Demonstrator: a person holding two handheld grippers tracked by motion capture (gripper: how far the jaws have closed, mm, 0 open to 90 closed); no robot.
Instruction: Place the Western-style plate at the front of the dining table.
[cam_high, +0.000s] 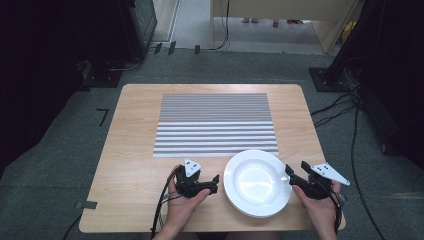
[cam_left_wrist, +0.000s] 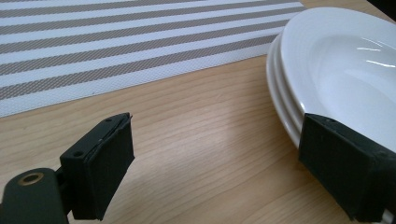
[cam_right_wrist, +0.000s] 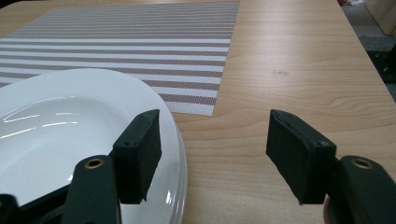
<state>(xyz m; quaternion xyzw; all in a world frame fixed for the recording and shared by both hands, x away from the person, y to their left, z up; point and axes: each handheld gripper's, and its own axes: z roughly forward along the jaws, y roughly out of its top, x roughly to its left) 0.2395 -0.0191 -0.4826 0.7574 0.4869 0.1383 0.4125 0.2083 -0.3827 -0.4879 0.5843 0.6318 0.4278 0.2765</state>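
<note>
Both tongs sit low over the near edge of the worktop (cam_high: 135, 165), seen from the high view. Left tongs (cam_high: 216, 181) are just beside the left rim of the stack of white plates (cam_high: 257, 182), and the right tongs (cam_high: 289, 175) are at its right rim. Behind the plates lies a striped mat (cam_high: 215, 125), flat on the wood. A person's hands hold each tool from below.

From the left gripper view, the left tongs (cam_left_wrist: 215, 154) are spread wide. Bare wood lies between the two black pads. The plates (cam_left_wrist: 336, 60) are at the right, and the right pad is in front of their edge. Three rims show, one on top of another.

From the right gripper view, the right tongs (cam_right_wrist: 215, 156) are spread too, pinching nothing. One pad hangs over the rim of the top plate (cam_right_wrist: 70, 121), and the other is over the wood. I cannot tell if that pad touches the plate.
</note>
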